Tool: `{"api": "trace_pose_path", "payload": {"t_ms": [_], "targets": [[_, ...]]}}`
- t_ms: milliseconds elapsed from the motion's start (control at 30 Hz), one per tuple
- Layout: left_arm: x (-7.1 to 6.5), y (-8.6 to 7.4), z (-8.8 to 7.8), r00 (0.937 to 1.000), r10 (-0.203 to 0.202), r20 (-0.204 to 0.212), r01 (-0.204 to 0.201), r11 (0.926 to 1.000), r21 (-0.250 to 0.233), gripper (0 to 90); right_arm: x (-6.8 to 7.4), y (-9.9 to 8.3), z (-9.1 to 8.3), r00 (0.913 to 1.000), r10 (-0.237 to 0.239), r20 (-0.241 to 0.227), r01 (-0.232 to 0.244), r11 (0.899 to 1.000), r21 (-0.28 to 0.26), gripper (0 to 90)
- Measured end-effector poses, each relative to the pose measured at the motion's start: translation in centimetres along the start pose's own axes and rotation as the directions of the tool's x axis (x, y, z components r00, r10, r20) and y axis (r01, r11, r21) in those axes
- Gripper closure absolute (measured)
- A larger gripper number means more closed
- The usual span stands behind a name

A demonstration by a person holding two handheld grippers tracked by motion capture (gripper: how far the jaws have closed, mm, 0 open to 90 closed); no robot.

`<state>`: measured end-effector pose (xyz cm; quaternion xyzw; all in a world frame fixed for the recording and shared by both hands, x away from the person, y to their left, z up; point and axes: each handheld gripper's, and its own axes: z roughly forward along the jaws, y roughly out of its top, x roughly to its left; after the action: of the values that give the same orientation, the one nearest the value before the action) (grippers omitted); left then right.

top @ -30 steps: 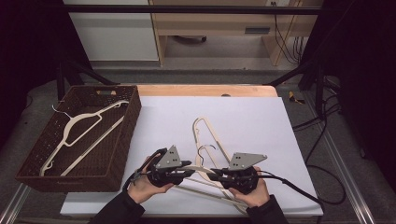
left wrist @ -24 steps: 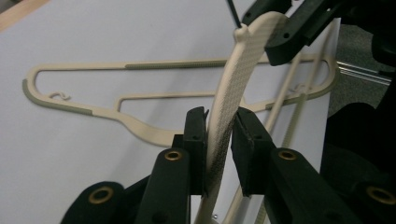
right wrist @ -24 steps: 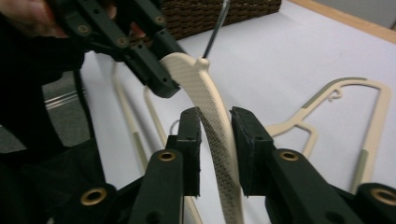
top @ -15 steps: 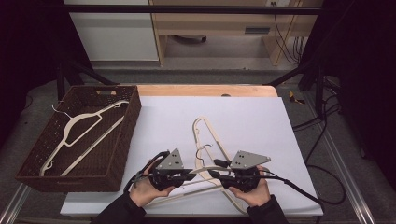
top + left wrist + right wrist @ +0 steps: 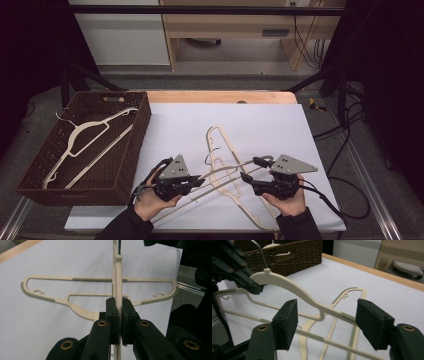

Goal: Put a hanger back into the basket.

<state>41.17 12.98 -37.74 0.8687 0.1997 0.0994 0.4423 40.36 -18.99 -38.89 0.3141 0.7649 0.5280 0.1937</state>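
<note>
1. Our left gripper (image 5: 192,181) has its jaws clamped on the neck of the lifted hanger (image 5: 225,172), near the wire hook; our right gripper's (image 5: 250,169) jaws have just been opening and now stand apart, the hanger's shoulder passing between them untouched.
2. The hanger's long axis runs from the left hand across to the right, tilted above the tabletop (image 5: 280,125); the left hand alone carries it.
3. It is thin cream plastic with ribbed grey grip strips; a second hanger (image 5: 220,145) lies flat beneath; the woven brown basket (image 5: 127,170), holding a third hanger (image 5: 85,140), sits to the left.
</note>
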Motion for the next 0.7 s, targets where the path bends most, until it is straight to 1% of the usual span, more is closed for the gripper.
{"api": "trace_pose_path", "payload": {"t_ms": [133,233,333,367,400,467,533,633,700], "targets": [[0.4,0.1,-0.8,0.9991,-0.022,-0.036,0.021,0.9996,-0.018,86.2,-1.0,-0.1,-1.0,0.9982,0.035,0.05,-0.034,0.999,-0.023,26.1],[0.9,0.2,-1.5,0.998,-0.033,-0.053,0.031,0.9988,-0.037,86.2,-1.8,-0.2,-1.6,0.9936,0.07,0.088,-0.068,0.997,-0.035,20.4],[1.2,0.4,-2.5,0.9969,-0.041,-0.067,0.038,0.9977,-0.057,86.2,-2.4,-0.4,-2.2,0.9883,0.1,0.115,-0.095,0.994,-0.048,17.4],[1.3,0.5,-2.9,0.9964,-0.044,-0.073,0.039,0.997,-0.067,86.2,-2.6,-0.5,-2.3,0.9878,0.104,0.116,-0.099,0.994,-0.048,16.5],[1.4,0.6,-3.3,0.9958,-0.046,-0.079,0.04,0.9964,-0.074,86.2,-2.8,-0.5,-2.4,0.9847,0.119,0.128,-0.113,0.992,-0.055,15.6],[1.6,0.9,-4.0,0.9944,-0.05,-0.093,0.041,0.9948,-0.094,86.2,-3.0,-0.7,-2.6,0.9817,0.133,0.136,-0.125,0.99,-0.06,14.0],[1.8,1.3,-4.9,0.9931,-0.053,-0.104,0.041,0.9925,-0.115,86.2,-3.2,-0.7,-2.6,0.9788,0.138,0.151,-0.13,0.99,-0.062,12.3],[2.4,1.9,-6.4,0.9909,-0.063,-0.119,0.045,0.988,-0.148,86.2,-3.3,-0.8,-2.7,0.9773,0.135,0.163,-0.127,0.99,-0.057,9.6],[2.9,2.4,-7.5,0.9885,-0.067,-0.135,0.046,0.9863,-0.158,86.2,-3.3,-0.8,-2.8,0.9776,0.132,0.164,-0.124,0.991,-0.057,8.6]]}}
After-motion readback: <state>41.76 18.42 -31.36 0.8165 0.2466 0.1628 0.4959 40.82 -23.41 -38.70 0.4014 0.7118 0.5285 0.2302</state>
